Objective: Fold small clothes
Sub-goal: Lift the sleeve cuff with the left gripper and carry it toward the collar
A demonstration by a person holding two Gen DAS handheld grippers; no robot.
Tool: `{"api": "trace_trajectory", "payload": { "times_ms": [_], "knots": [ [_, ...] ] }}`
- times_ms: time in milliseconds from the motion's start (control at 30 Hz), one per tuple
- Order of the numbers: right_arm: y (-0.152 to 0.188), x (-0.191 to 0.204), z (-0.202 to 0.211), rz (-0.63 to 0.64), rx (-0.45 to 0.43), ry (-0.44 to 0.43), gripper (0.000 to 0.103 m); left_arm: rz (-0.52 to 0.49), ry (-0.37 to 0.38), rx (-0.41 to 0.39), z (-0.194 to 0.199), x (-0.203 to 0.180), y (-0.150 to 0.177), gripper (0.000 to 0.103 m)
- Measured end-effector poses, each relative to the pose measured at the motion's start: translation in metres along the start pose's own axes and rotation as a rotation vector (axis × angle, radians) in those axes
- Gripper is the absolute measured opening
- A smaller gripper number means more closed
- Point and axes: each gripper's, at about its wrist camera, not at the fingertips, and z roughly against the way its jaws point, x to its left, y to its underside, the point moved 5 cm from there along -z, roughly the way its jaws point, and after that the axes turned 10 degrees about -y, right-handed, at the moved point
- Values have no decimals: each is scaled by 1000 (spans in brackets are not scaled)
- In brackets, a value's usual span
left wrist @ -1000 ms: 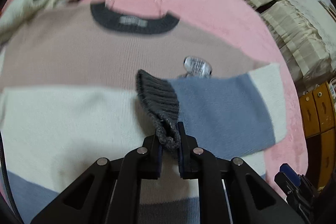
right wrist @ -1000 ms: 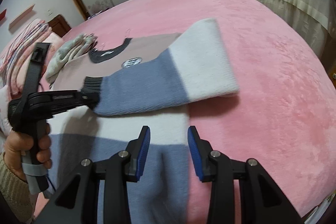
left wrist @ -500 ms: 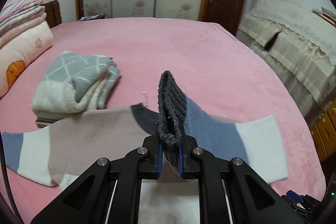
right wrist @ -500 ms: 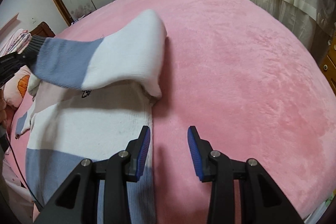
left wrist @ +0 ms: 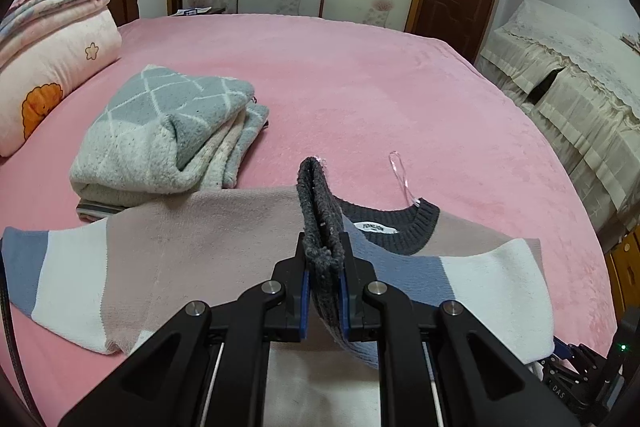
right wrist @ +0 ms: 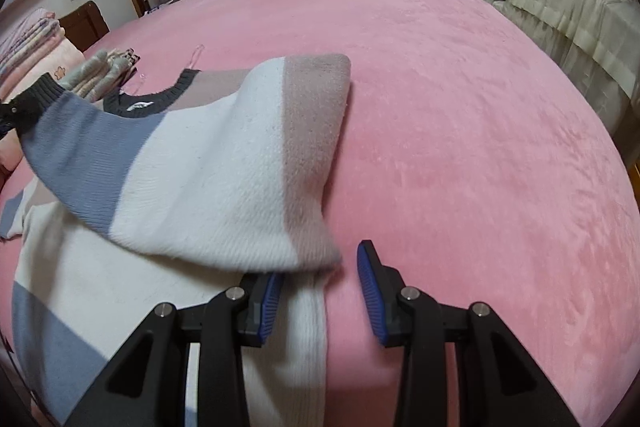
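A small colour-block sweater in beige, white and blue lies flat on the pink bed, dark collar towards the far side. My left gripper is shut on the dark grey ribbed cuff of one sleeve and holds it raised over the body. In the right wrist view that sleeve hangs lifted across the sweater. My right gripper is open and empty, low at the sweater's right edge, its left finger partly under the sleeve.
A folded grey-green diamond-pattern blanket lies on the bed left of the collar. Pillows and stacked quilts sit at far left. A covered cabinet stands beyond the bed's right edge, wardrobe doors behind.
My left gripper has lifted the cuff up and tilted level, so the sleeve now hangs raised over the body. My right gripper has moved in to the sweater's right edge and stays open.
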Motion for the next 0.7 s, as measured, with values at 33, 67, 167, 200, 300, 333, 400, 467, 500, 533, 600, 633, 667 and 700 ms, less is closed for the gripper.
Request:
{"api": "trace_trajectory", "payload": {
  "times_ms": [33, 67, 167, 200, 300, 333, 400, 467, 500, 533, 600, 633, 667, 700],
  "knots": [
    [-1, -1, 0, -4, -13, -2, 33, 3, -5, -6, -2, 3, 0, 9],
    [-2, -1, 1, -7, -25, -18, 23, 6, -9, -10, -2, 4, 0, 9],
    [0, 3, 7, -6, -65, 22, 22, 35, -35, -26, -6, 17, 3, 9],
    [1, 4, 9, -9, -78, 36, 21, 53, -51, -28, -10, 24, 6, 9],
    [3, 5, 11, -38, -96, 53, 20, 97, -73, 5, -27, 44, 22, 9],
    [3, 4, 9, -50, -93, 56, 20, 109, -76, 23, -35, 49, 28, 9],
    [5, 1, 5, -72, -82, 60, 20, 115, -80, 51, -48, 56, 41, 9],
    [7, 1, 2, -81, -76, 67, 20, 114, -77, 67, -57, 59, 51, 9],
    [8, 1, 1, -81, -71, 72, 20, 114, -76, 73, -63, 60, 55, 9],
    [8, 1, 0, -81, -65, 73, 20, 116, -69, 80, -68, 61, 59, 9],
    [9, 1, -3, -82, -49, 70, 20, 123, -61, 90, -75, 64, 65, 10],
    [9, 1, -3, -80, -38, 63, 20, 138, -48, 98, -78, 66, 67, 11],
    [9, 1, -3, -75, -24, 59, 21, 149, -41, 101, -79, 68, 68, 13],
    [9, 2, -1, -72, -2, 52, 24, 158, -30, 103, -80, 70, 70, 14]
  ]
}}
